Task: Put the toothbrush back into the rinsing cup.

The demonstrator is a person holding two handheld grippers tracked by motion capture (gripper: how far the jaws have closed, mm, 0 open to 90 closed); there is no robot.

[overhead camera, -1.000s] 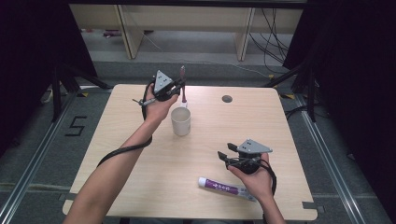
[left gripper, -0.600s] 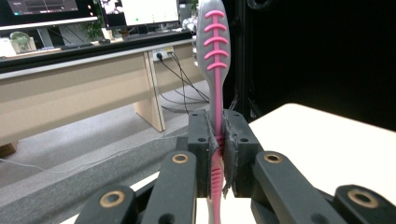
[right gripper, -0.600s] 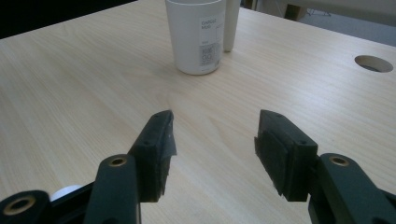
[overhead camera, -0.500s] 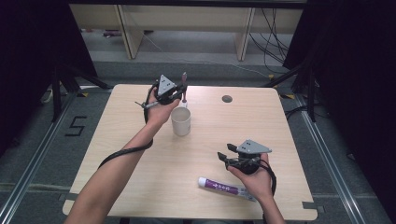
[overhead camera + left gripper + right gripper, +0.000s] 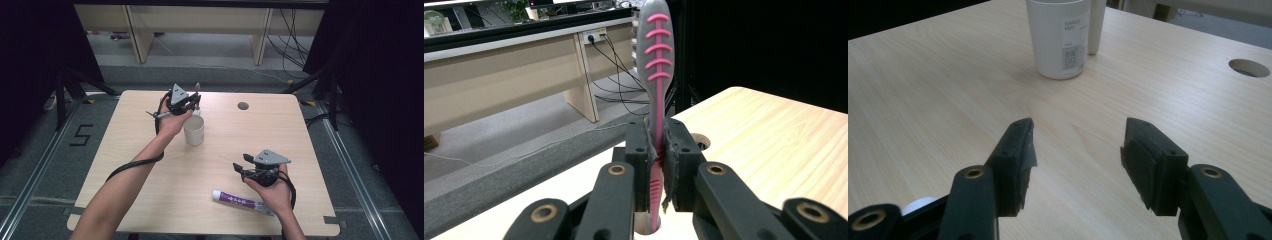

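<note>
At the far side of the tabletop (image 5: 125, 150), my left tool (image 5: 183, 103) is closed tight on a toothbrush (image 5: 655, 75). In the left gripper view the jaws pinch the thin pink neck of the brush from both sides, and the grey and pink handle stands straight up above them. The other end points down, just beside or over the white cup (image 5: 194, 130); I cannot tell if it is inside yet.

I think the toothbrush is light and stiff, so it does not bend in my grip. It is smooth plastic, so it could slip or spin if I let the grip go loose. The pink ribs on the handle look like soft, grippy spots and make a good place to hold. The thin neck is fine too, if I keep it in the middle of the pads.

I think the cup is light and could tip over if I bump its rim.

My right tool (image 5: 1075, 150) is partly open and holds nothing. It rests low over the tabletop, close to the purple toothpaste tube (image 5: 240, 201).
</note>
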